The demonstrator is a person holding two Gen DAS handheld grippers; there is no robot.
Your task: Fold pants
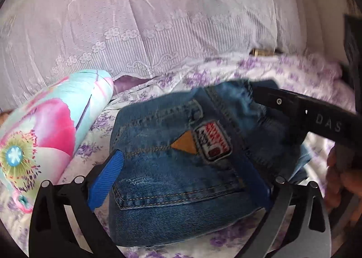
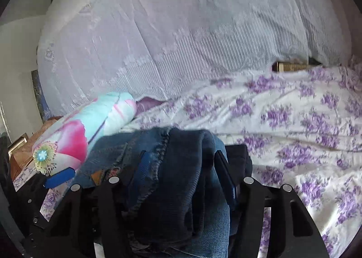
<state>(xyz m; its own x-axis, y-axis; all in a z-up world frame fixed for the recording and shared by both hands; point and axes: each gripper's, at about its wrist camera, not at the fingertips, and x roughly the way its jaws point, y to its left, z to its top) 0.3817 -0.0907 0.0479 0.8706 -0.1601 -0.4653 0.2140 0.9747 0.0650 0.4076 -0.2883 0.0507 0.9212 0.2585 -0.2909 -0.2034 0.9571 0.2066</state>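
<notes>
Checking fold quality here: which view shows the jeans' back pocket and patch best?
Left wrist view: the jeans lie face-on, with the pocket stitching and patch readable. The right wrist view shows only bunched denim between its fingers, the patch barely peeking out.
</notes>
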